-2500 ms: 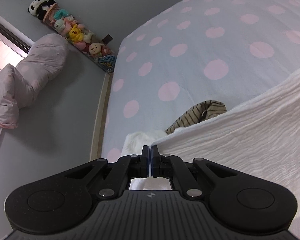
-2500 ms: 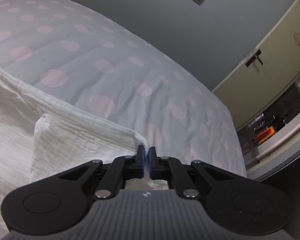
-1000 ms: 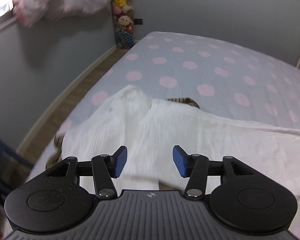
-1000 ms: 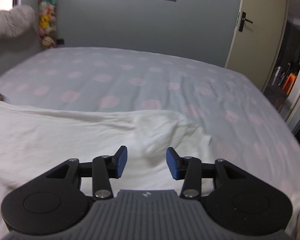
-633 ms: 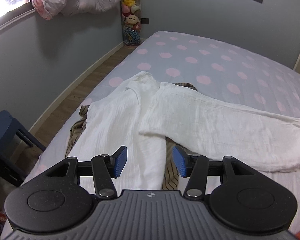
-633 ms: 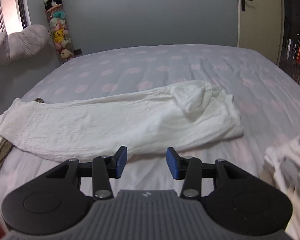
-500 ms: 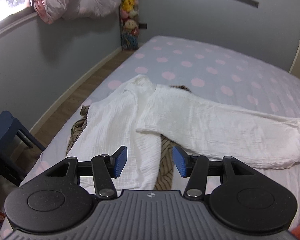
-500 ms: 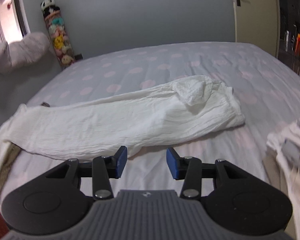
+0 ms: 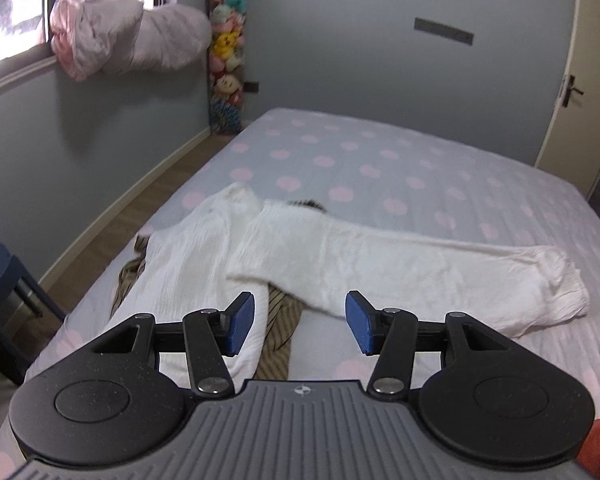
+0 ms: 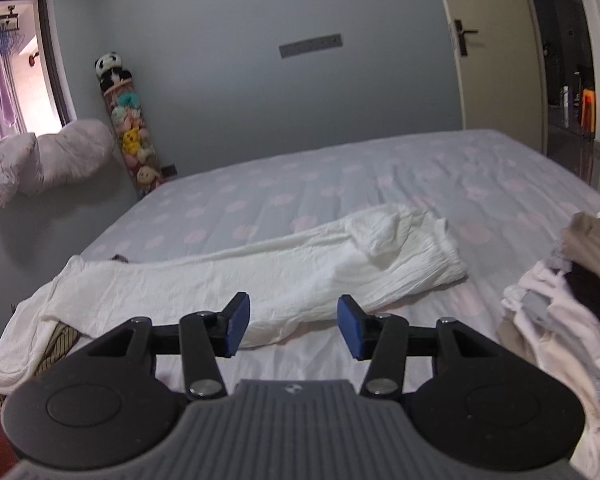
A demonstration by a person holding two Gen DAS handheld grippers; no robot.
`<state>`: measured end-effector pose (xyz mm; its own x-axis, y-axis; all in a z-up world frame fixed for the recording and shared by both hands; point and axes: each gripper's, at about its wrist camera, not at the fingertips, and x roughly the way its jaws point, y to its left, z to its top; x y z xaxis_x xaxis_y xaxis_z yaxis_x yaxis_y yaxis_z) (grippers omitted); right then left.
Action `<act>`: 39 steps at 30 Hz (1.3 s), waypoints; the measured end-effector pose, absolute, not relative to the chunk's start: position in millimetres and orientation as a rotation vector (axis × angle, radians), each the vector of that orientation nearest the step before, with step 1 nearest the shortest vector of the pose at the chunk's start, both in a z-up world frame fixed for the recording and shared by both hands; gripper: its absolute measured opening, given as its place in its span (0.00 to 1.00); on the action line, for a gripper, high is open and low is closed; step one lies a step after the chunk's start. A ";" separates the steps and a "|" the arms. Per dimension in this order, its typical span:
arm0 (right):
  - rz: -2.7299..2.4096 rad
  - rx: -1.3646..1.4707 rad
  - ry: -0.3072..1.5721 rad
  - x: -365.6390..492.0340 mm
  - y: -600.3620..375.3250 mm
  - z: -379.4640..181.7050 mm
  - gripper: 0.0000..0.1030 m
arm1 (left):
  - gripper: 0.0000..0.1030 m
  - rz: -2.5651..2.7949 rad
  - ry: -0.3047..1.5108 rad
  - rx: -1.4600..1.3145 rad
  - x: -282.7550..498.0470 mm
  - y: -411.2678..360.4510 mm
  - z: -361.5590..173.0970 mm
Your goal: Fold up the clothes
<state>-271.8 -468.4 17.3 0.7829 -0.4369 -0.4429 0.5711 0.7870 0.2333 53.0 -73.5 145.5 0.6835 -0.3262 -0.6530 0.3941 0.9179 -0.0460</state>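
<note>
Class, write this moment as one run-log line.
left gripper: open, empty | right gripper: open, empty | white garment: flat on bed, unfolded | striped garment: partly under it

White garment [image 9: 400,268]: crinkled, matt gauze-like cloth. Bedsheet [image 9: 380,168]: smooth matt cloth, dotted. Striped garment [image 9: 278,332] looked a thin woven cloth. Left gripper [image 9: 300,322] was matt speckled black plastic with metal rivets; its pads [image 9: 242,322] were blue, finely textured.

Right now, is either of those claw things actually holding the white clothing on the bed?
No. Both the left gripper and the right gripper are open and empty, while the white garment lies loose on the bed.
</note>
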 end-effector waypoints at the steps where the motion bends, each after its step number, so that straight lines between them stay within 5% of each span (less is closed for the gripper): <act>1: -0.559 0.374 0.373 -275.2 -468.3 18.4 0.51 | 0.47 -0.408 0.703 0.106 51.5 -76.3 151.2; 19: -0.525 0.488 0.383 -298.5 -460.8 -22.6 0.51 | 0.47 -0.395 0.622 0.189 44.4 -108.4 194.1; 39: -0.458 0.387 0.363 -284.5 -426.2 -0.7 0.55 | 0.47 -0.358 0.657 0.126 75.6 -94.5 182.3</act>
